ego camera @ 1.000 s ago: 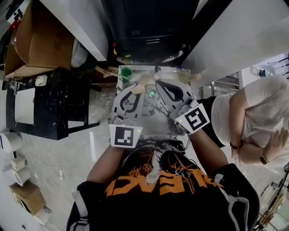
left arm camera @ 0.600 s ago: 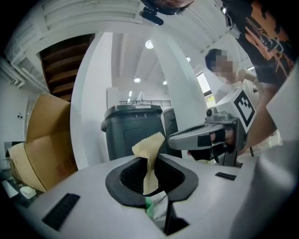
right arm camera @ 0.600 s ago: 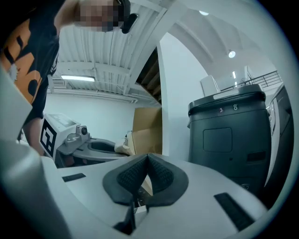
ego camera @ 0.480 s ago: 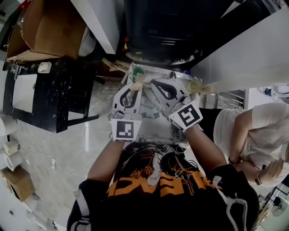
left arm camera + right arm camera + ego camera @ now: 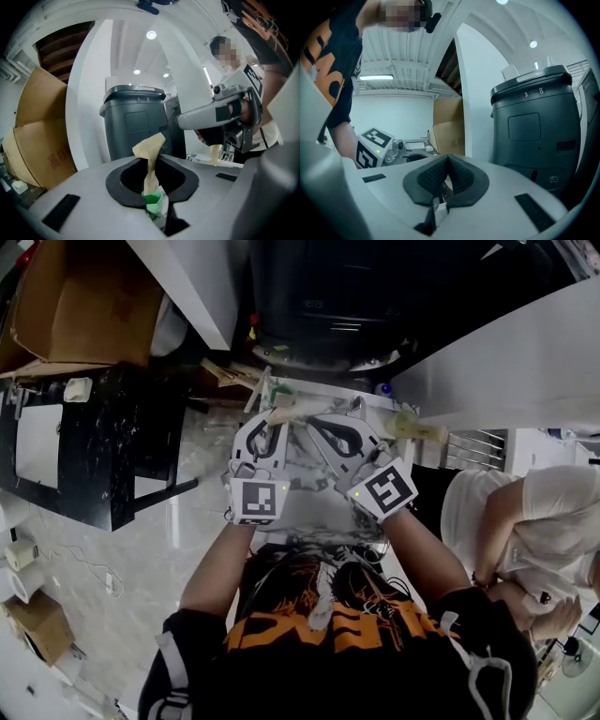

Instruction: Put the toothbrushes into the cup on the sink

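Note:
My left gripper (image 5: 273,424) is shut on a toothbrush in a tan paper wrapper (image 5: 150,161) with a green end (image 5: 153,202). The wrapper sticks up out of the jaws and shows as a tan strip (image 5: 286,413) in the head view. A green cup (image 5: 281,389) stands just beyond it at the far edge of the marbled sink top (image 5: 314,507). My right gripper (image 5: 312,424) is beside the left one, its tip close to it. Its ribbed pads (image 5: 440,180) are pressed together with nothing seen between them. Another tan-wrapped piece (image 5: 415,427) lies at the far right.
A dark grey bin (image 5: 136,123) stands behind the sink. A cardboard box (image 5: 80,296) and a black table (image 5: 94,442) are to the left. Another person (image 5: 525,521) stands close on the right. White walls flank the sink.
Both grippers have moved a little farther over the sink, toward the green cup. The left one still holds the wrapped toothbrush. The view has shifted with the head.

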Available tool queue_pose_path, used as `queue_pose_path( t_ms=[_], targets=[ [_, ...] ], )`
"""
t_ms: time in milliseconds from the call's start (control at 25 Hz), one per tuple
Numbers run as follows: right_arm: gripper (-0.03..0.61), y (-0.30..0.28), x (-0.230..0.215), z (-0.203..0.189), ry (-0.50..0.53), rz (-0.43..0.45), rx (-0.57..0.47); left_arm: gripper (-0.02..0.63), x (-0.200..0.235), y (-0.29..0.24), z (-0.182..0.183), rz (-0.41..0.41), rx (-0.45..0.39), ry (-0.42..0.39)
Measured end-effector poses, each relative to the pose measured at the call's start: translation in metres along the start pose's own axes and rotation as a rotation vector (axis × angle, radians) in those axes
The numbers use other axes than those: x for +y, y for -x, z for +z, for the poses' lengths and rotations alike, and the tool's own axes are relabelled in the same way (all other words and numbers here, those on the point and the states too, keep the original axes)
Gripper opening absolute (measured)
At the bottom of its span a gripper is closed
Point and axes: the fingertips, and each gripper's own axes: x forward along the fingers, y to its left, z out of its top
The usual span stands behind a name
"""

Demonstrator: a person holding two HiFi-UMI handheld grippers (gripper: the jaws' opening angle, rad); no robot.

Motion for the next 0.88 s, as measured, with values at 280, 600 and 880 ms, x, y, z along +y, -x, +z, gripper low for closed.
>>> queue_pose_path(
  t_ms=[280, 600, 880],
  targets=[
    [0.014, -0.003, -0.009, -0.007, -0.021, -0.010, 0.010, 0.069, 0.003, -0.025, -0.041, -0.022, 0.072, 0.008],
    [0.014, 0.007, -0.022, -0.014, -0.029, -0.047, 0.021, 0.087, -0.004, -0.043, -0.086, -0.060, 0.147, 0.022],
    [0.014, 0.017, -0.022, -0.011, -0.027, -0.065, 0.021, 0.229, -0.010, -0.050, -0.087, -0.098, 0.148, 0.001]
  ],
)
